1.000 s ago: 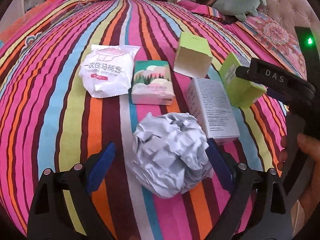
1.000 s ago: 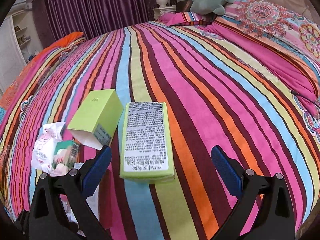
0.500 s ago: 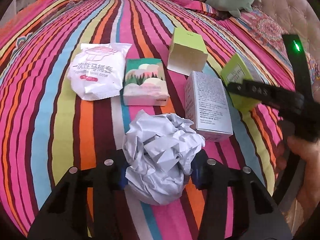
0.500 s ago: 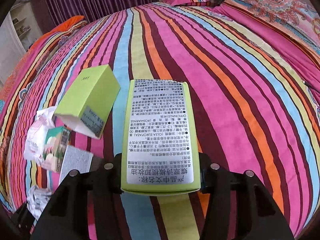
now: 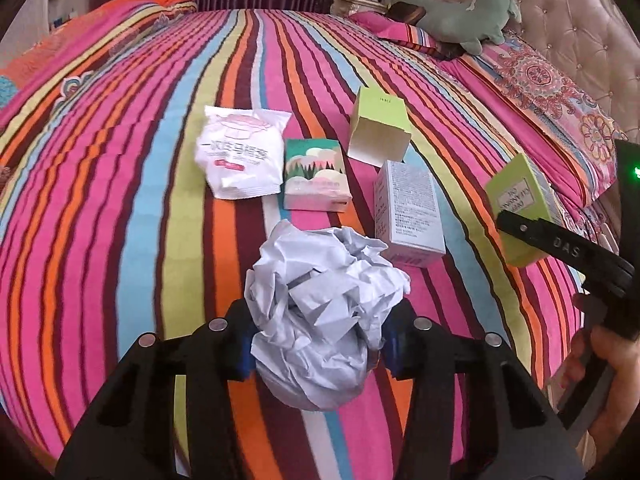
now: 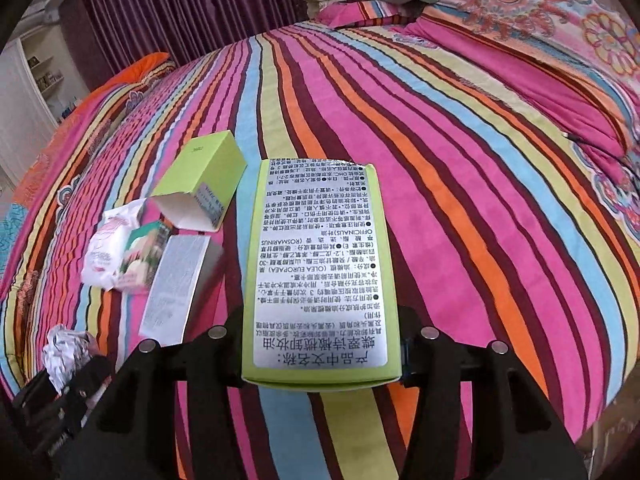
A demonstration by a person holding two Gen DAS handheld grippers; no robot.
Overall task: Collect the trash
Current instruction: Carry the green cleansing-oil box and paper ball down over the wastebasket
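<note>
My left gripper [image 5: 316, 348] is shut on a crumpled ball of white paper [image 5: 320, 312], held just above the striped bedspread. My right gripper [image 6: 322, 356] is shut on a tall green box with a silver label [image 6: 320, 272], lifted off the bed. In the left wrist view that green box [image 5: 520, 204] shows at the right, clamped in the other gripper, with a hand below it. The paper ball [image 6: 66, 350] shows at the lower left of the right wrist view.
On the bedspread [image 5: 120, 200] lie a white packet [image 5: 240, 156], a tissue pack [image 5: 316, 176], an open green box [image 5: 378, 132] and a grey box [image 5: 408, 212]. A plush toy [image 5: 460, 16] and pillows sit by the headboard.
Both grippers closed, the left on the paper ball and the right on the green box. Both then lifted their loads off the bed.
</note>
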